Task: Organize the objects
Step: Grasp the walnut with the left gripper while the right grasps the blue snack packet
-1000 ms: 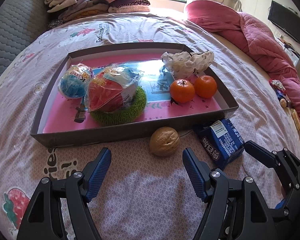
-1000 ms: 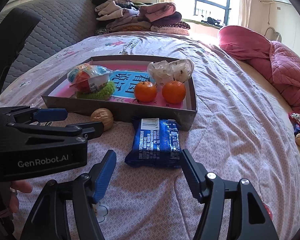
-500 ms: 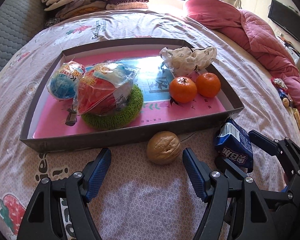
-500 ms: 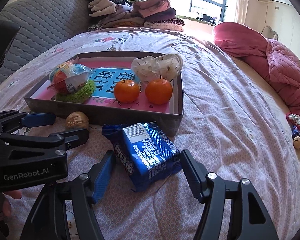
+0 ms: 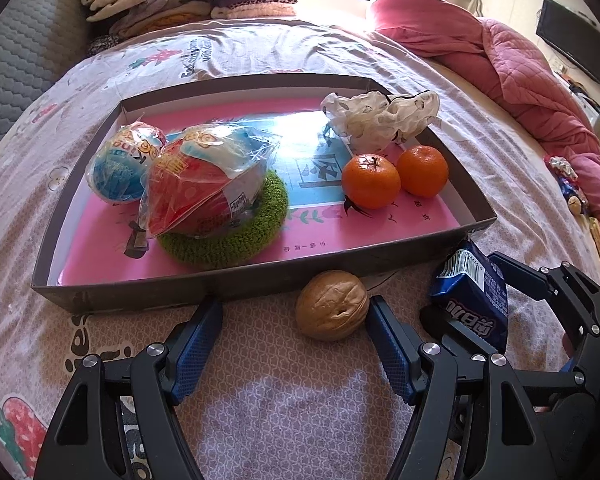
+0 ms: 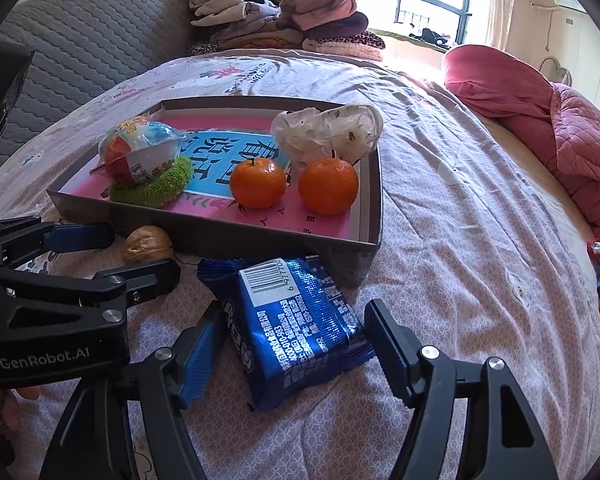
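Oranges: two (image 5: 370, 180), side by side in my tray (image 5: 260, 268), near its right wall.
Wrapped toy eggs: two; the red one (image 5: 204, 188) sits on a green knitted ring (image 5: 236, 236), the blue one (image 5: 120, 168) just left of it.
Crumpled white bag: one (image 5: 380, 116), at the tray's far right corner, behind the oranges.
Walnut: one (image 5: 332, 305), on the bedsheet (image 5: 284, 408) just outside the tray's near wall.
Blue snack packet: one (image 6: 296, 320), on the sheet beside the tray's near right corner.
My left gripper (image 5: 294, 344): jaws apart, nothing clamped. The walnut lies between the fingertips, hard against the right-hand finger; I cannot tell if it touches.
My right gripper (image 6: 294, 344): jaws wide apart and just been opening a little further. The packet lies between them; its crimped edge reaches the right-hand finger, but the pads do not press it.
Change, left view: the walnut sat ahead of my fingers a second ago; now it is level with their tips, and the tray wall is closer.
Change, right view: the packet lay flat ahead of my fingers; now it sits skewed between them, one end tipped up.
Background: one stack of folded clothes (image 6: 284, 24), one pink quilt (image 6: 540, 120).
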Motion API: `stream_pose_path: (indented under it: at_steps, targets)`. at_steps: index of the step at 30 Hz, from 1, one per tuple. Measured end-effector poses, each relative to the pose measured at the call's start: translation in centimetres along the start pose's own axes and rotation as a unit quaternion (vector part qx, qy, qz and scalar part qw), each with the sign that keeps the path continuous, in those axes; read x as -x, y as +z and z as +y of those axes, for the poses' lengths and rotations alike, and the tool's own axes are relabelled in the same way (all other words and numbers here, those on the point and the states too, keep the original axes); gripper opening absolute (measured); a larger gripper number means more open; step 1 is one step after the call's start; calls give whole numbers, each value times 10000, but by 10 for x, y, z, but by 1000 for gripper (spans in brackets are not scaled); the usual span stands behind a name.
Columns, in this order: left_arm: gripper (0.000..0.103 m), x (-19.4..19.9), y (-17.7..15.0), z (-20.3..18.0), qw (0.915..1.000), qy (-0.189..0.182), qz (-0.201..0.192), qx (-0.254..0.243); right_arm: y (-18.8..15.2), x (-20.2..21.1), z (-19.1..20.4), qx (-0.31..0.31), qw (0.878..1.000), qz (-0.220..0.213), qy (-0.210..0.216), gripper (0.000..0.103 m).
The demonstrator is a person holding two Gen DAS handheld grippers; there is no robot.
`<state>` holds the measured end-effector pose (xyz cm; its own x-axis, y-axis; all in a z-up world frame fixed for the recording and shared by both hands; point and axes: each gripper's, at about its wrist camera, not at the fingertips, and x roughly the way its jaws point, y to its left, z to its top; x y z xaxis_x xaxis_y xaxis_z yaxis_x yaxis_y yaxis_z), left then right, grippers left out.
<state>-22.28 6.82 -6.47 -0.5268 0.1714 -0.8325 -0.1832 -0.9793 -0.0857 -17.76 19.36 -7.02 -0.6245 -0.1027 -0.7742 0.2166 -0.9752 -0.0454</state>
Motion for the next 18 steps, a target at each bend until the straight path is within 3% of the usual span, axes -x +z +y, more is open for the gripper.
stream_pose_path:
  at_steps: [9, 18]
  targets:
    - [75, 0, 0, -2, 10000, -25, -49, 73, 2, 1, -1, -7, 9997, -5, 226, 59]
    - [41, 2, -1, -6, 10000, -16, -51, 19, 2, 4, -2, -12, 9996, 22, 273, 54]
